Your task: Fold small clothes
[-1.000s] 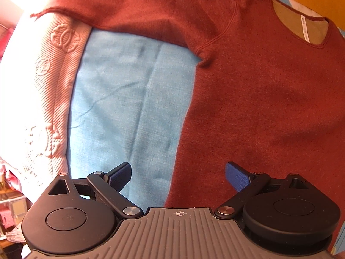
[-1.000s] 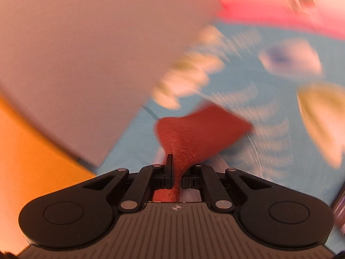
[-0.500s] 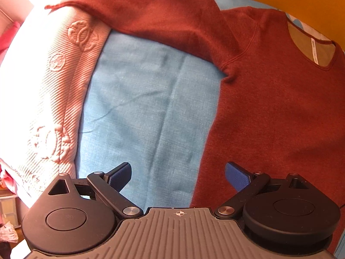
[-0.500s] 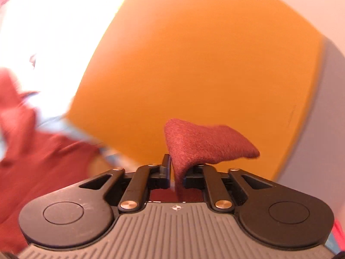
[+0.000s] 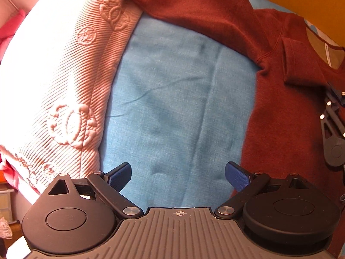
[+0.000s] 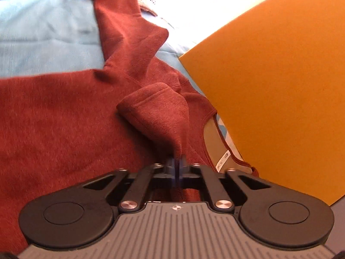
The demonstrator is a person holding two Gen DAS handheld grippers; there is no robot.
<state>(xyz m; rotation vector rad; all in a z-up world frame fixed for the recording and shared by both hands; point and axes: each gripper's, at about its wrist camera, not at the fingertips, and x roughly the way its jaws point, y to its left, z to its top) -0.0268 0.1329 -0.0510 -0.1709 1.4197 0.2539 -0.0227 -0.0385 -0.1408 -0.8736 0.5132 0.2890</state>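
Observation:
A rust-red sweater [image 5: 286, 116] lies flat on a blue cloth [image 5: 172, 108], neck toward an orange panel. Its one sleeve [image 5: 194, 6] stretches out over a pink ribbed cloth. My right gripper [image 6: 177, 161] is shut on the other sleeve's cuff [image 6: 157, 110] and holds it folded across the sweater's chest [image 6: 54, 116], just beside the neck opening [image 6: 217, 149]. That cuff [image 5: 301, 62] and my right gripper [image 5: 333, 99] also show at the right edge of the left wrist view. My left gripper [image 5: 177, 176] is open and empty above the blue cloth, left of the sweater's side edge.
A pink ribbed cloth with embossed patterns [image 5: 64, 82] lies left of the blue cloth. An orange panel [image 6: 280, 86] stands right behind the sweater's neck. Pink items [image 5: 8, 34] sit at the far left edge.
My right gripper has swung the cuff over from the far side and brought it down onto the sweater's chest. My left gripper has drifted left, off the sweater's edge, still open.

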